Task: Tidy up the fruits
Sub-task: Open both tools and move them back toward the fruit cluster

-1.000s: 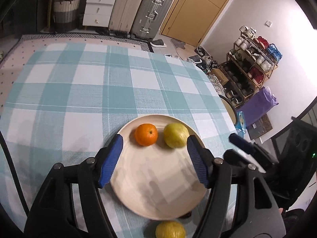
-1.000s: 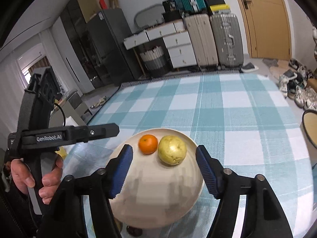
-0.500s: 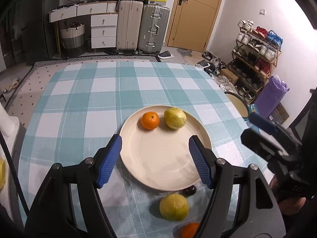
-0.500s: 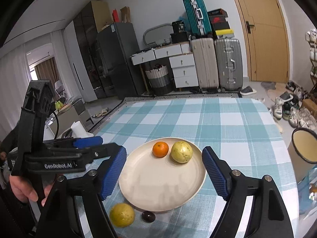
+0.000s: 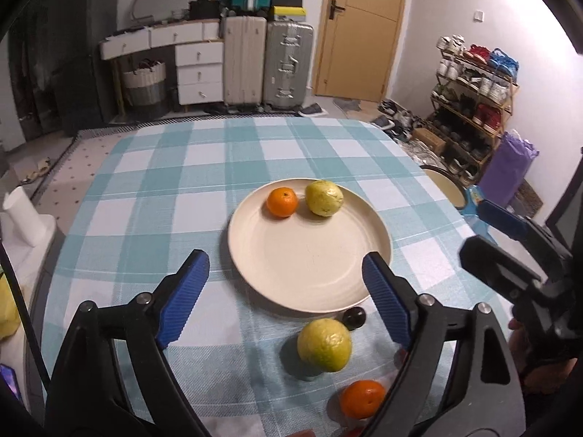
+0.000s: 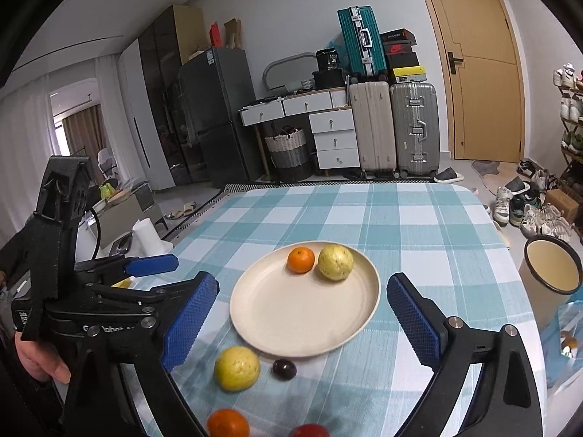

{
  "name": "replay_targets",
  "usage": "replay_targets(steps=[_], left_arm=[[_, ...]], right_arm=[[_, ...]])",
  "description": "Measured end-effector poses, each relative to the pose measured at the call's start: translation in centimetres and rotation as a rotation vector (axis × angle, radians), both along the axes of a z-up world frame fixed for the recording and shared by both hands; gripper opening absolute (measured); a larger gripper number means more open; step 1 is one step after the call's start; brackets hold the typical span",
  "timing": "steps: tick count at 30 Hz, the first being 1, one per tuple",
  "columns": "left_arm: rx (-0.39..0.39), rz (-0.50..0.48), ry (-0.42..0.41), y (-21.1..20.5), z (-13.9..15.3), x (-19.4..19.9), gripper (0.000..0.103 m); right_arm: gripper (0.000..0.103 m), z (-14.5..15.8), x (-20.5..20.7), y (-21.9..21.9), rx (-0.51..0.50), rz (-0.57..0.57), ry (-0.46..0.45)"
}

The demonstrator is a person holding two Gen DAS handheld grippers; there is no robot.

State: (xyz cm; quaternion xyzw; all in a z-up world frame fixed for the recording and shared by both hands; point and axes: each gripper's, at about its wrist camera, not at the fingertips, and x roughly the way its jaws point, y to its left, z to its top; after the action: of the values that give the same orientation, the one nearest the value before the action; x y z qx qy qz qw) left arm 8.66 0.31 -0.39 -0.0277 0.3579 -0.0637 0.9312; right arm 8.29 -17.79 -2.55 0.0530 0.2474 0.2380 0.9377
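A cream plate (image 5: 309,276) (image 6: 302,313) sits on the checked tablecloth and holds an orange (image 5: 282,201) (image 6: 301,260) and a yellow-green fruit (image 5: 324,198) (image 6: 335,262) at its far side. On the cloth near the plate lie a second yellow-green fruit (image 5: 324,344) (image 6: 237,367), a small dark fruit (image 5: 354,318) (image 6: 284,369), a second orange (image 5: 362,398) (image 6: 228,423) and a red fruit (image 6: 309,430). My left gripper (image 5: 288,295) is open and empty above the plate's near rim. My right gripper (image 6: 304,322) is open and empty over the plate.
A cream bin (image 6: 552,273) (image 5: 446,185) stands past the table's right edge. A white paper roll (image 5: 22,216) (image 6: 147,235) stands off the left edge. Suitcases, drawers and a shoe rack line the room beyond the table.
Both grippers have pulled back and risen away from the plate. The loose fruits near the plate's front edge have come into view. Both stay open.
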Motion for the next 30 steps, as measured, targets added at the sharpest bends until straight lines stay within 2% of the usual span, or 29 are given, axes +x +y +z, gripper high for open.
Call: replay_targets(steps=[3,7,15,21,30], left_arm=[[0.003,0.023,-0.012,0.2,-0.7,-1.1,0.090],[0.006,0.031,0.000,0.4,-1.8,-1.8,0.101],[-0.030,-0.023,0.072,0.7,-4.7,-2.1,0.102],[-0.049,-0.045,0.141,0.6,-6.8,-1.3,0.102],[-0.061,-0.075,0.195,-0.4,-8.4,-0.2,0.102]], right_arm=[[0.101,-0.2,-0.9,0.0,0.007,0.002,-0.017],[0.103,-0.5,-2.0,-0.3,0.029,-0.003,-0.045],[0.103,-1.8,-2.5,-0.4,0.003,-0.001,-0.038],[0.103,-3.4,-2.0,-0.6,0.019,0.026,0.021],[0.103,-4.4,-1.8,-1.2,0.020,0.010,0.053]])
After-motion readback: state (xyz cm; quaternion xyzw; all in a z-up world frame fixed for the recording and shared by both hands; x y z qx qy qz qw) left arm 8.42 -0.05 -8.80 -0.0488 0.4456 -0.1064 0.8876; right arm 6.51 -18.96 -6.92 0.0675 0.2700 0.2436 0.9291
